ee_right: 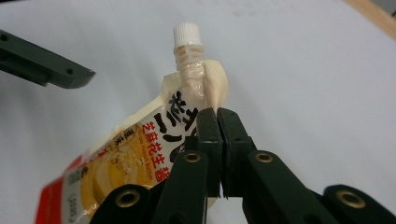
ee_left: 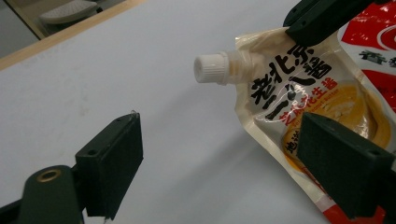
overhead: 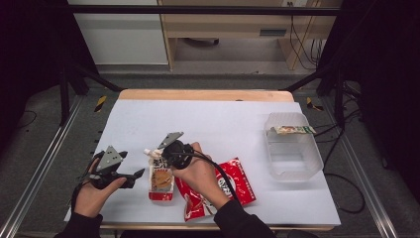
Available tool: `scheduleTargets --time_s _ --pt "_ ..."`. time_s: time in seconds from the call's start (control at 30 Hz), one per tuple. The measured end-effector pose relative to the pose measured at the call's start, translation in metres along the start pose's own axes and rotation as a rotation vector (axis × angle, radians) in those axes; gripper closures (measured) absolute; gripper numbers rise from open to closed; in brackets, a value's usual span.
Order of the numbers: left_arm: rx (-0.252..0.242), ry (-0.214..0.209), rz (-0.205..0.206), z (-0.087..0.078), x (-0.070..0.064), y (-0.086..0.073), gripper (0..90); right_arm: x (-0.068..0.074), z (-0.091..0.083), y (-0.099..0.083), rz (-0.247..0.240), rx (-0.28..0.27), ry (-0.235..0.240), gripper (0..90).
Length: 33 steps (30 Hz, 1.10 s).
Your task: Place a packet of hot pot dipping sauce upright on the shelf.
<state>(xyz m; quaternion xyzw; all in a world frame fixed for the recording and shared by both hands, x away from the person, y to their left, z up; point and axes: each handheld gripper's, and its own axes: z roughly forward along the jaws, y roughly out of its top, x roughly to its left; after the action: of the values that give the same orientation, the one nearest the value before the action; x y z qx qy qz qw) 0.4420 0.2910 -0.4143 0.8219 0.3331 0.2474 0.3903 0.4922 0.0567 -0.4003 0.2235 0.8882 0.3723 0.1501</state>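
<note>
A cream spouted pouch (overhead: pixel 161 179) with a white cap, black lettering and a red bottom lies on the white table sheet (overhead: pixel 208 119). My right gripper (overhead: pixel 158 156) is shut on the pouch's top edge just below the spout; in the right gripper view the jaws (ee_right: pixel 217 119) meet on the pouch (ee_right: pixel 140 154) near its neck. My left gripper (overhead: pixel 132 166) hovers to the pouch's left, open. In the left gripper view its jaws (ee_left: pixel 229 163) stand wide apart with the pouch (ee_left: pixel 299 102) beside the right jaw and nothing held.
A red flat packet (overhead: pixel 220 191) lies under my right hand, next to the pouch. A clear plastic tub (overhead: pixel 297 166) stands at the right with a small sachet (overhead: pixel 292 130) across its far rim. The table's wooden far edge (overhead: pixel 203 94) shows behind the sheet.
</note>
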Motion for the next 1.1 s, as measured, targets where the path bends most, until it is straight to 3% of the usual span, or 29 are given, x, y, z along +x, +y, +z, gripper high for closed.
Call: scheduleTargets --time_s 0.23,0.5,0.6,0.73,0.87,1.1 --pt "-0.033 0.004 0.004 -0.011 0.005 0.005 18.1 0.008 -0.02 0.017 -0.042 -0.079 0.003 89.3" --pt "-0.063 -0.021 0.019 -0.016 0.006 0.009 25.3 0.016 -0.027 0.02 -0.08 -0.124 0.031 89.3" --pt "-0.067 -0.063 0.049 -0.015 0.002 0.012 28.4 0.02 -0.03 0.02 -0.1 -0.133 0.045 89.2" --pt "-0.065 -0.081 0.073 -0.015 -0.003 0.015 31.3 0.025 -0.034 0.019 -0.116 -0.136 0.059 89.1" --pt "-0.116 -0.144 0.052 -0.017 -0.007 0.02 42.1 0.03 -0.041 0.016 -0.13 -0.136 0.077 88.8" --pt "-0.132 -0.163 0.038 -0.019 -0.006 0.022 55.2 0.03 -0.047 0.012 -0.143 -0.112 0.079 88.6"
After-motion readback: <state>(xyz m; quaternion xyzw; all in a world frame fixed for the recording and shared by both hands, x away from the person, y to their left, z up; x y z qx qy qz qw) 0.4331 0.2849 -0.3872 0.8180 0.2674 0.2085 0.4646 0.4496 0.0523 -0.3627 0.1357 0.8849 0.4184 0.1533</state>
